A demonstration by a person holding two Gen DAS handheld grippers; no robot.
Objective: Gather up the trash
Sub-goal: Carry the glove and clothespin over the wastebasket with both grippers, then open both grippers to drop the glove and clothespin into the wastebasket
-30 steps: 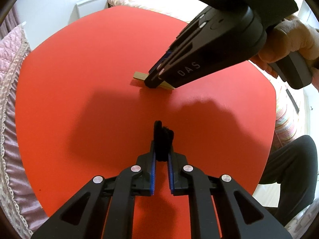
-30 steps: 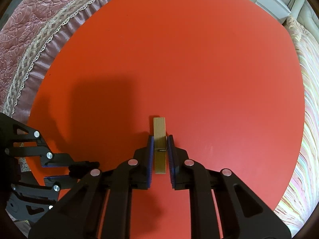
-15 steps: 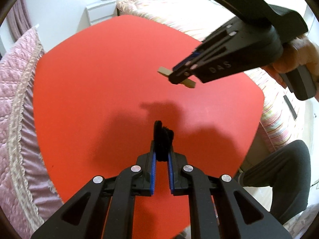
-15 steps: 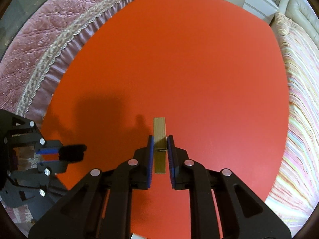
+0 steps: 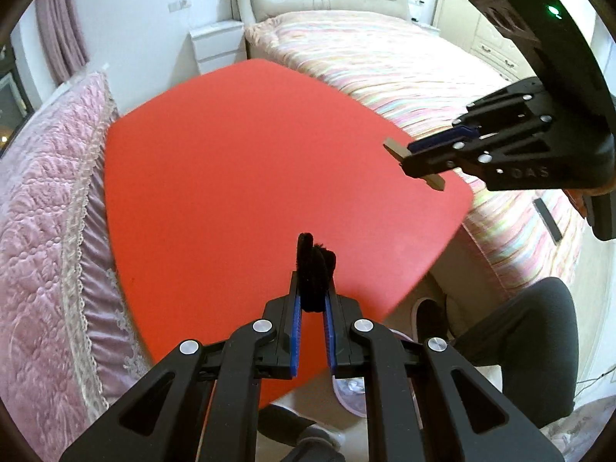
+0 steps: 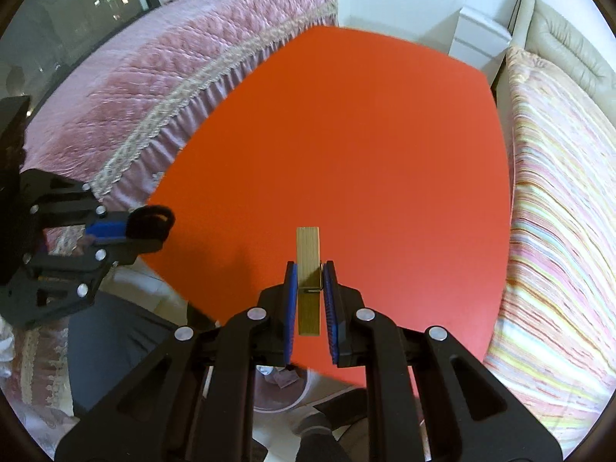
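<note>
Right wrist view: a wooden clothespin (image 6: 308, 281) is sitting lengthwise between the blue pads of the right gripper (image 6: 309, 288), which is clamping it, one end sticking out past the fingertips above the red tabletop (image 6: 365, 146). At the left edge, the left gripper (image 6: 127, 231) is pinching a black fuzzy loop (image 6: 152, 223) off the tabletop's near corner. In the left wrist view that loop (image 5: 313, 269) is standing up from the closed left gripper (image 5: 312, 296), and the right gripper (image 5: 427, 158) is carrying the clothespin (image 5: 396, 148) over the tabletop's right edge, beside a striped bed (image 5: 385, 61). A pink quilted bed (image 6: 134, 77) is flanking the other side.
</note>
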